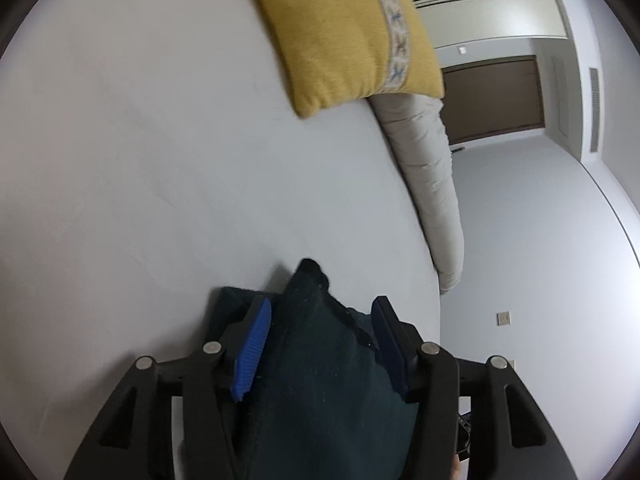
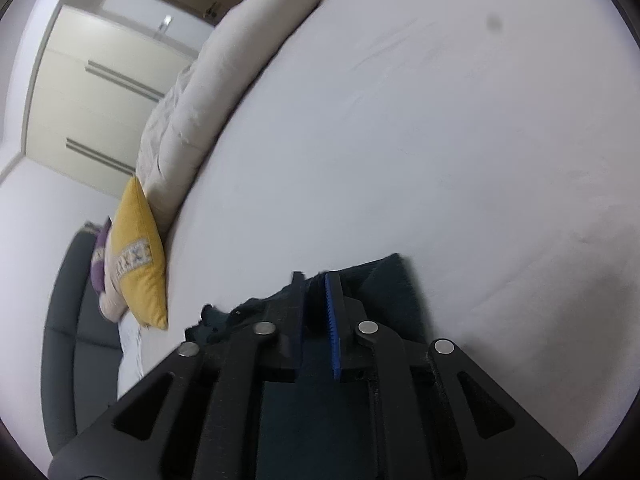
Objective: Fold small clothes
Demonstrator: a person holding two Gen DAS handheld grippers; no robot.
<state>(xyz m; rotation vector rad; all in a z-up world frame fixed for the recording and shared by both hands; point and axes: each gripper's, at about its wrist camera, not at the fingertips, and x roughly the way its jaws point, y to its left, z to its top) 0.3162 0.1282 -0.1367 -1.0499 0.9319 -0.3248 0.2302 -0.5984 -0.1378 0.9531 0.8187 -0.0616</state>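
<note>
A dark teal garment lies bunched on the white bed sheet, close to the bed's edge. My left gripper straddles it: the blue pads stand well apart with a raised fold of the cloth between them, and they do not pinch it. In the right wrist view the same garment spreads flat on the sheet under my right gripper. Its jaws stand a narrow gap apart, with dark cloth showing in the gap and no clear pinch.
A yellow cushion rests at the bed's far edge, on a rolled beige duvet that runs along that side. The right wrist view shows the cushion, a purple item, a dark sofa and wardrobe doors.
</note>
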